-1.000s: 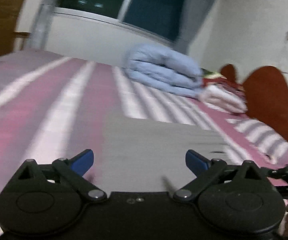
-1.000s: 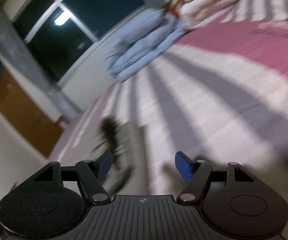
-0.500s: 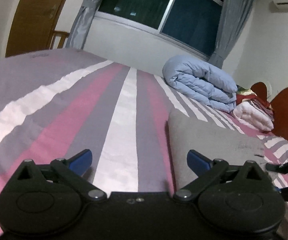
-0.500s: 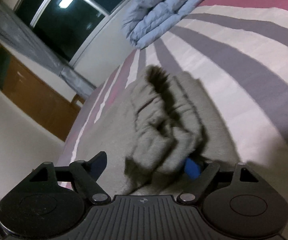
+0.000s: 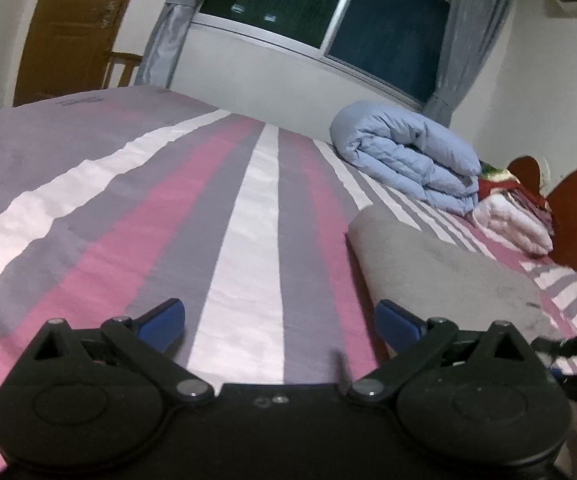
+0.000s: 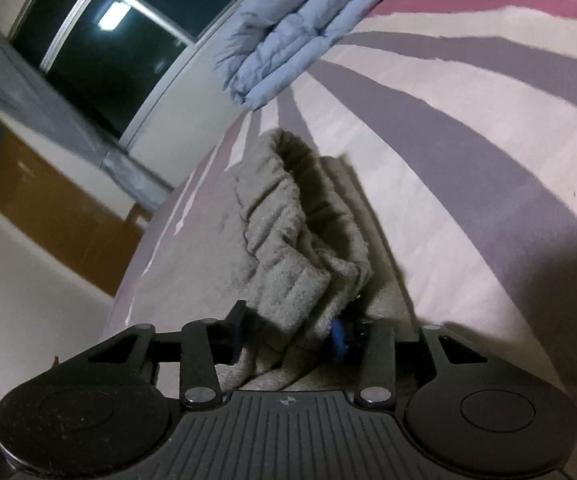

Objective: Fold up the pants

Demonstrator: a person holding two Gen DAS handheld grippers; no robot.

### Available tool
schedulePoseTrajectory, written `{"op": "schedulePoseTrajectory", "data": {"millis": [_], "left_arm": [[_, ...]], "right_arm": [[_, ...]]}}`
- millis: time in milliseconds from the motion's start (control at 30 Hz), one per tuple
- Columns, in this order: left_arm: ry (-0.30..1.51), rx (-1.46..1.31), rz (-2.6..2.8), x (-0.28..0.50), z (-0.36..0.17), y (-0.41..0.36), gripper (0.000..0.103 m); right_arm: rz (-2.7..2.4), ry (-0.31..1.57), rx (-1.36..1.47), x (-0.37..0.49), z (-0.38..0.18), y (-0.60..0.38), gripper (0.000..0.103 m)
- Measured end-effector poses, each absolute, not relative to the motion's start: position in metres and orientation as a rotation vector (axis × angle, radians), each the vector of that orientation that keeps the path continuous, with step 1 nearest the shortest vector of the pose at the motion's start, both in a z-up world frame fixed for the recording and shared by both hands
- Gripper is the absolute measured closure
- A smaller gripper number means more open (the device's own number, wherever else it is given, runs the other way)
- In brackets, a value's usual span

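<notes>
Gray pants are held on the striped bed.
The right gripper is closed on them; the left gripper is held wide.

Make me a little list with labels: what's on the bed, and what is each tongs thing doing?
surface: striped bed sheet
pants: grey pants, bunched at the waistband, lying on the sheet
left tongs: open, holding nothing, over the sheet beside the pants
right tongs: shut on the grey pants
also on bed: folded blue duvet, pink-white bedding
behind: dark window
</notes>
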State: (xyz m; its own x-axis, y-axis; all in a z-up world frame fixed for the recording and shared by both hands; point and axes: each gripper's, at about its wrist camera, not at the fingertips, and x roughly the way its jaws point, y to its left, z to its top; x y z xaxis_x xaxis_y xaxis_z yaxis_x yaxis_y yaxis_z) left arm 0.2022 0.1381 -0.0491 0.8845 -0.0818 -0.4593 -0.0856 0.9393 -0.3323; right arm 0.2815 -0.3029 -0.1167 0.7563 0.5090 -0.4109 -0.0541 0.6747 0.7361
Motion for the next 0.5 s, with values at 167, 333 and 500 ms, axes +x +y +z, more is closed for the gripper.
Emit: {"op": "schedulePoseTrajectory", "data": {"millis": [167,333,500], "left_arm": [[0.461,-0.352,-0.030,0.199,-0.043,0.132,0.006],[0.488,-0.351,-0.029,0.201,-0.047,0.130,0.006],[0.490,-0.389,-0.001,0.198,-0.049,0.142,0.006]], "right_arm": [[0.377,0.616,0.677,0.268,-0.104,-0.304,0.054],[0.369,0.640,0.736,0.284,-0.112,-0.297,0.061],[0.337,0.591,0.792,0.277,-0.113,-0.308,0.063]]}}
